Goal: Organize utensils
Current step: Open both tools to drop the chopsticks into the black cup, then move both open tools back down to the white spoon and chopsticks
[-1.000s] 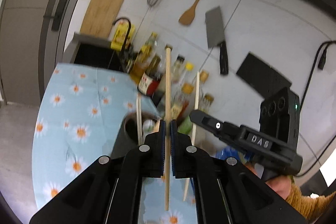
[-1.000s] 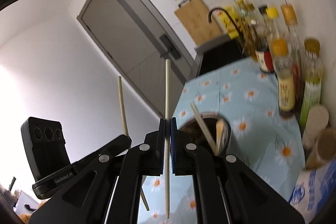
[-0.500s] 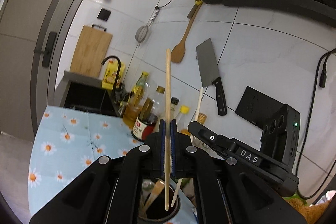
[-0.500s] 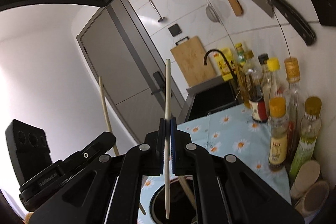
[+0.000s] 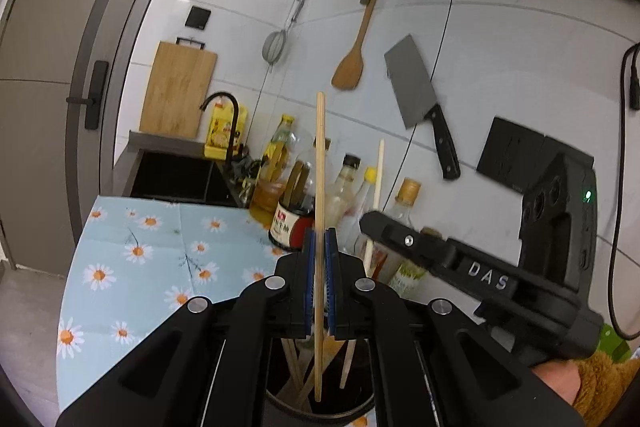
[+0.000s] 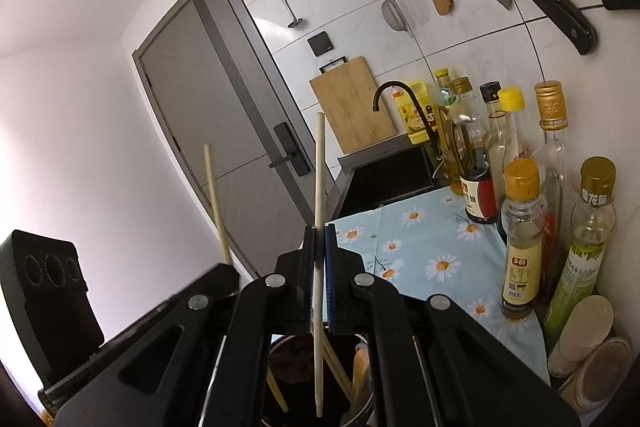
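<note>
While both grippers (image 5: 319, 247) (image 6: 319, 247) clamp chopsticks (image 5: 320, 163) (image 6: 319, 167) — holder (image 5: 280, 401) below

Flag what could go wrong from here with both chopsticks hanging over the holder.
1. Each tool, left and right, pinches its chopstick mid-length on narrow pads; either could pivot or slip before release.
2. The dark utensil holder already contains sticks and a wooden utensil; a lowered tip could jam on them.
3. The right tool sits close beside the left, with glass bottles crowded nearby; a sideways swing could clash or knock one.
</note>
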`<action>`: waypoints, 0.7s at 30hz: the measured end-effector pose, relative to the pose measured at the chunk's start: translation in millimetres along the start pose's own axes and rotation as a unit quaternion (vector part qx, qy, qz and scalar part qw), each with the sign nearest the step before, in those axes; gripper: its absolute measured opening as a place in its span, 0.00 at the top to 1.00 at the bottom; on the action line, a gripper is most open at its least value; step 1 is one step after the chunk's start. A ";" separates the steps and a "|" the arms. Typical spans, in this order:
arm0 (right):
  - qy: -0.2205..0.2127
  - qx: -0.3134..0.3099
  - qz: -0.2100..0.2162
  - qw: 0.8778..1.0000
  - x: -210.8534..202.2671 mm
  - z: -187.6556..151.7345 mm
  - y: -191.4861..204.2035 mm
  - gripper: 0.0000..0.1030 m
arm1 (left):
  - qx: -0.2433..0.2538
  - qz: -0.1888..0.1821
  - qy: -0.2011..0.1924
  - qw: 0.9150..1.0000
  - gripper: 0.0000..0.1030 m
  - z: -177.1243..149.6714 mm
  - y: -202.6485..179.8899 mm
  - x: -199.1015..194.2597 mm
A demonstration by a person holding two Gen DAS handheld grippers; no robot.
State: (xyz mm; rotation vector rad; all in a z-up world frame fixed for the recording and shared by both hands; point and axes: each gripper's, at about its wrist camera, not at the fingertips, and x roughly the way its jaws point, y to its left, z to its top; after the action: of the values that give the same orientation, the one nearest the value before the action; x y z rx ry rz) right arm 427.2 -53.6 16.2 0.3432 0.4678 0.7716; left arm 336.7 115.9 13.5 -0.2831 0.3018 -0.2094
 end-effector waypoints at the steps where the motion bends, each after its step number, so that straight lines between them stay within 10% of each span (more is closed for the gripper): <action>1: 0.003 0.000 0.002 1.000 -0.1 -0.8 1.0 0.93 | 0.000 0.004 0.006 1.000 0.95 -1.4 0.0 0.7; 4: 0.007 0.009 0.003 1.000 -2.4 -1.5 1.2 0.78 | -0.005 0.012 0.023 1.000 0.95 -3.8 -0.3 0.9; 21: -0.003 0.015 0.015 1.000 -47.9 -0.2 13.2 0.78 | 0.005 0.020 0.053 0.998 0.88 -3.5 -20.3 -26.8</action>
State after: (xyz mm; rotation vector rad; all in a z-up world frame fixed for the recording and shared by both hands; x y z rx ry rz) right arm 389.5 -79.8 35.3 0.3818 0.4697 0.7935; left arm 307.3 102.6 23.5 -0.2568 0.4104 -0.1873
